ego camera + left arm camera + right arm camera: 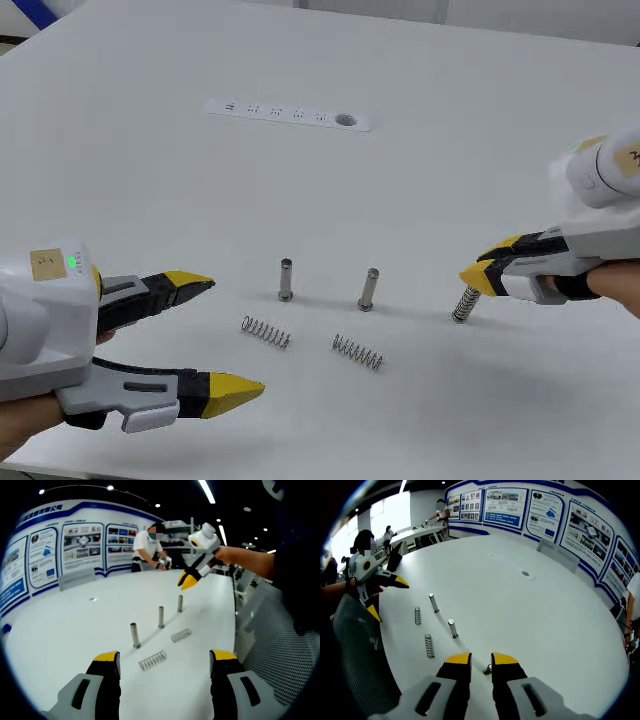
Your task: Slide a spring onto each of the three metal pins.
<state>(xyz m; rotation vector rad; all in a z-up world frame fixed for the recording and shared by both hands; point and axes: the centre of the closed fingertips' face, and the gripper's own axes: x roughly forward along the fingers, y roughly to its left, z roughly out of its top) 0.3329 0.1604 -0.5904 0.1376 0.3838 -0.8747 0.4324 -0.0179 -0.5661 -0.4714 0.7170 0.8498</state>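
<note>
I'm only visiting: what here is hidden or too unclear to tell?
1. Third pin: in the right gripper view, the jaws of the right gripper cover all but its top.
2. Whether those jaws pinch that pin or hang just clear of it: the gap is narrow and the contact is unclear.
3. Power strip: socket markings are too small in the head view.
4. Wall posters: print is too small in the left gripper view.
</note>
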